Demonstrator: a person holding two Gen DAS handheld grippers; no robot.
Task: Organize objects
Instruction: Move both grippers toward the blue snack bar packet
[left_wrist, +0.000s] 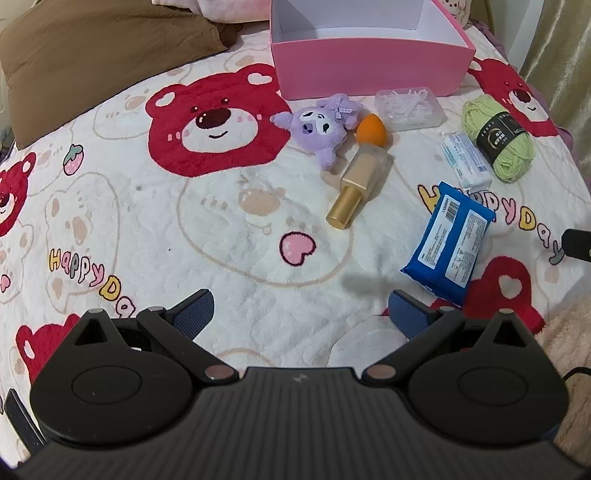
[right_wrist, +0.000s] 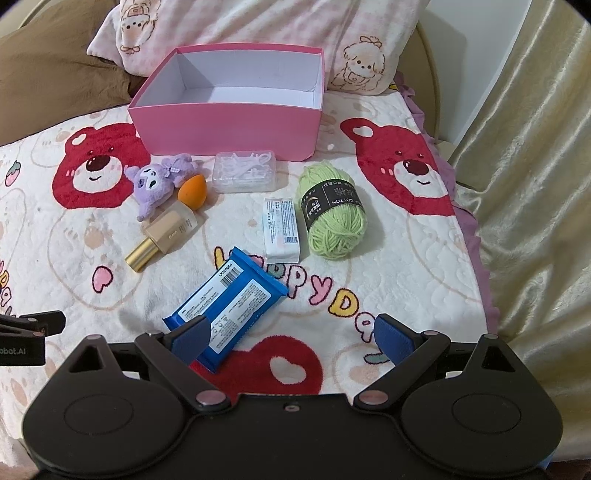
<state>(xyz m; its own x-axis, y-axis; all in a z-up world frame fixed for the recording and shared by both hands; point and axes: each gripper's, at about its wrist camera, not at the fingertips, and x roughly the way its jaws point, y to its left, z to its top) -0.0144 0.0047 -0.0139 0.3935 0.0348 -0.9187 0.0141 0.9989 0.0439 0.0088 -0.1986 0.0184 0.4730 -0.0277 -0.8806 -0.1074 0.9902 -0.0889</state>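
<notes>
An empty pink box stands at the far side of the bear-print blanket. In front of it lie a purple plush, an orange sponge, a gold-capped bottle, a clear case, a white packet, green yarn and a blue wipes pack. My left gripper is open and empty, short of the items. My right gripper is open, its left finger over the blue pack's near end.
A brown pillow lies at the back left, a pink printed pillow behind the box. A beige curtain hangs along the bed's right edge. The other gripper's tip shows at the frame edges.
</notes>
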